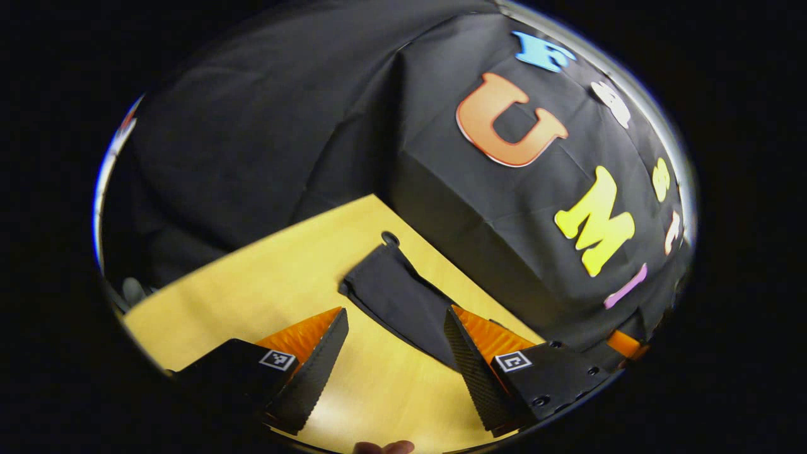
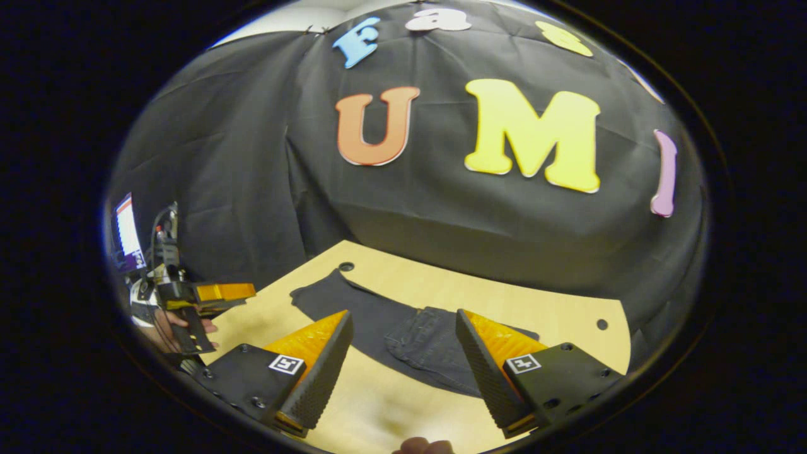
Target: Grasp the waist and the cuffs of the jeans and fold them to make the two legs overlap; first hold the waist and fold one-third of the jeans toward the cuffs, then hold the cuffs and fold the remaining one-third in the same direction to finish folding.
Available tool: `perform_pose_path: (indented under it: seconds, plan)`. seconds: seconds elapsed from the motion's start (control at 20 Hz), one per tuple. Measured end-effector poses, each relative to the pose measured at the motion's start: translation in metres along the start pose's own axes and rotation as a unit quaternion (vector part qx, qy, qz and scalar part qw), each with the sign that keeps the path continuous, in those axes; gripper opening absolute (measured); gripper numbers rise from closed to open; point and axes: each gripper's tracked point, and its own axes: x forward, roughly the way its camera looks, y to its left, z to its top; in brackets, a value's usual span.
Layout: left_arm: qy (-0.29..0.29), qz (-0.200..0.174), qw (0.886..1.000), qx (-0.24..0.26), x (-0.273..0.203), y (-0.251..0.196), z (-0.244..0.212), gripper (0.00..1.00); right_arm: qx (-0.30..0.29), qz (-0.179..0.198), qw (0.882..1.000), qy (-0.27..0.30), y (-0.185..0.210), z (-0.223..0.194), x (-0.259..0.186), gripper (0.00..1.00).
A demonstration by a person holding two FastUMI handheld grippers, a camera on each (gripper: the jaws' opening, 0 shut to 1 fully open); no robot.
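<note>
Dark jeans (image 2: 403, 337) lie flat on the wooden table (image 2: 555, 315), legs overlapped and stretching left to the cuffs (image 2: 315, 293), waist and pockets toward the right. My right gripper (image 2: 403, 353) hovers open above the waist part, apart from the cloth. In the left gripper view the leg end of the jeans (image 1: 397, 296) lies ahead, and my left gripper (image 1: 396, 343) is open over the table just short of it, with nothing between its fingers. The left gripper (image 2: 208, 296) also appears at the far left of the right gripper view, held by a hand (image 2: 167, 331).
The table (image 1: 284, 277) ends at the black cloth wall close behind the jeans. Small round holes (image 2: 602, 324) sit in the tabletop near its corners. A screen and cables (image 2: 135, 236) stand off the table's left side. Bare wood lies in front of the jeans.
</note>
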Motion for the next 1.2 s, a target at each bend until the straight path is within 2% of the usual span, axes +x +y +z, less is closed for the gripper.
perform_pose_path:
  seconds: [0.15, 0.3, 0.5, 0.75, 0.9, 1.05, 1.1, 1.15, 1.2]
  plan:
    - [0.026, -0.008, 0.995, -0.097, 0.042, 0.009, -0.013, 0.99, 0.003, -0.047, 0.999, 0.005, -0.041, -0.009, -0.029, 1.00]
    - [0.021, 0.005, 0.991, -0.133, 0.067, 0.020, -0.017, 1.00, 0.030, -0.083, 0.996, 0.028, -0.071, -0.029, -0.049, 0.99]
    - [0.029, 0.020, 0.974, -0.226, 0.096, 0.026, -0.024, 0.98, 0.065, -0.120, 0.990, 0.036, -0.104, -0.039, -0.070, 1.00]
    - [0.013, 0.037, 0.965, -0.260, 0.121, 0.025, -0.014, 0.95, 0.083, -0.141, 0.986, 0.028, -0.126, -0.032, -0.082, 1.00]
    - [0.011, 0.031, 0.960, -0.277, 0.140, 0.020, -0.007, 0.95, 0.085, -0.147, 0.985, 0.026, -0.133, -0.032, -0.088, 1.00]
    - [0.001, 0.023, 0.961, -0.275, 0.152, 0.020, -0.007, 0.94, 0.082, -0.154, 0.984, 0.032, -0.141, -0.039, -0.095, 1.00]
    - [-0.006, 0.021, 0.961, -0.277, 0.157, 0.019, -0.005, 0.85, 0.084, -0.157, 0.983, 0.033, -0.144, -0.040, -0.098, 1.00]
    - [-0.011, 0.019, 0.960, -0.280, 0.160, 0.020, -0.004, 0.80, 0.087, -0.161, 0.983, 0.034, -0.148, -0.043, -0.101, 1.00]
    - [-0.018, 0.015, 0.958, -0.284, 0.163, 0.019, -0.002, 0.80, 0.089, -0.164, 0.982, 0.034, -0.152, -0.044, -0.104, 1.00]
